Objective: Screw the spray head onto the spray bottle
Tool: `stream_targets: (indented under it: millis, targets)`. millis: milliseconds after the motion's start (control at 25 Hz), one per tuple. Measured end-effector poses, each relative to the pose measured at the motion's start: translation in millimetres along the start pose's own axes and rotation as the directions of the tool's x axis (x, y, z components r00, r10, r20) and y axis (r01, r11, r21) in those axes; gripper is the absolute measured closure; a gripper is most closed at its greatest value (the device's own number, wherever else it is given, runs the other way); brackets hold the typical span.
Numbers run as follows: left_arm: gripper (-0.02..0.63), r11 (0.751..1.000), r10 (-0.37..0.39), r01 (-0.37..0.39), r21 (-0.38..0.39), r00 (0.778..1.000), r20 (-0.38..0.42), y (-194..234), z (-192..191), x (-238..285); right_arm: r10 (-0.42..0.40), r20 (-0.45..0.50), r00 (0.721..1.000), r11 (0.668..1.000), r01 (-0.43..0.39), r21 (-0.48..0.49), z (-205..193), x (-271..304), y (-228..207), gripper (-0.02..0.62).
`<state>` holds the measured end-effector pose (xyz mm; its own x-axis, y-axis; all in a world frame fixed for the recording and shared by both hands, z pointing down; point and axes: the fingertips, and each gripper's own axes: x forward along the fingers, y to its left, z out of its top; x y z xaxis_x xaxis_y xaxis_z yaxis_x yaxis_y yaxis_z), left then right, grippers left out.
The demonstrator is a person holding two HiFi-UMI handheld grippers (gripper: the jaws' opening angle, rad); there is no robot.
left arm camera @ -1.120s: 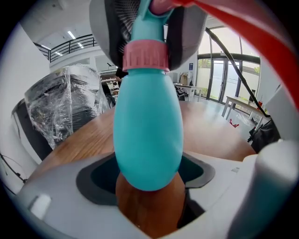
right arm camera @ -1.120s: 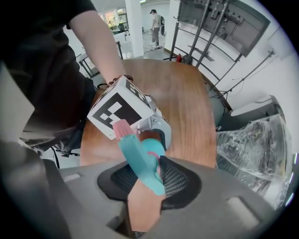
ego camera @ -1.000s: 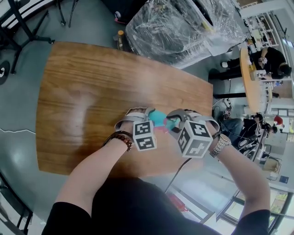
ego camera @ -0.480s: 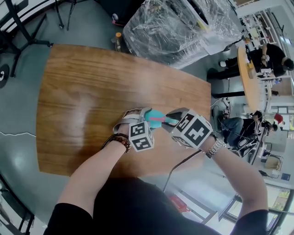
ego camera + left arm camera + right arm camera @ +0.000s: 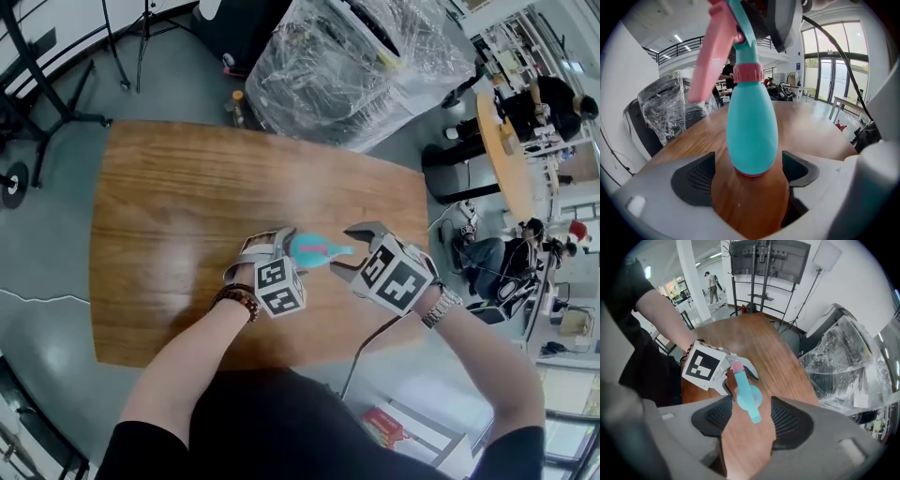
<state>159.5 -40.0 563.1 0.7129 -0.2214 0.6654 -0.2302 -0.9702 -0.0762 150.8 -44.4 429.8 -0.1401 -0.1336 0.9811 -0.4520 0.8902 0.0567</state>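
Left jaws: the left gripper [image 5: 749, 172] is opening - pads clear of the teal plastic spray bottle [image 5: 752, 126], which stands upright between them on the brown wooden surface [image 5: 187, 206].
Right jaws: the right gripper [image 5: 752, 423] is opening, gripping nothing; bottle just beyond its tips.
Progress: the teal spray head with pink trigger [image 5: 712, 51] sits on the bottle's pink collar [image 5: 748, 73] - likely done; tightness unclear.
Writing: 0 readable words; only square markers.
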Motion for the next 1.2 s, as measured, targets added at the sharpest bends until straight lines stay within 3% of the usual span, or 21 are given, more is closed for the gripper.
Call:
stream_targets:
  millis: [120,360,640,800,1040,1200]
  targets:
    - [0.135,1.0,0.021,-0.021,0.0,1.0,-0.006,6,-2,-16,-0.041,0.063,0.997,0.998,0.038,0.048,-3,-19,-7,0.354]
    - [0.21,0.996,0.073,-0.071,-0.045,0.997,0.037,7,12,-57,-0.13,0.198,0.972,0.978,0.093,0.188,-25,-47,-3,0.354]
    - [0.296,0.991,0.094,-0.088,-0.102,0.994,0.059,1,22,-98,-0.23,0.395,0.89,0.928,0.079,0.364,-26,-42,21,0.362]
    - [0.402,0.979,0.075,-0.054,-0.195,0.992,0.102,-16,40,-120,-0.293,0.49,0.821,0.89,0.047,0.454,-23,-56,36,0.434]
    - [0.5,0.96,0.114,-0.05,-0.276,0.968,0.223,-21,83,-147,-0.443,0.576,0.687,0.834,0.08,0.546,-21,-69,38,0.601]
    - [0.568,0.958,0.137,-0.057,-0.28,0.952,0.274,-24,103,-157,-0.491,0.632,0.6,0.813,0.055,0.579,-17,-80,38,0.601]
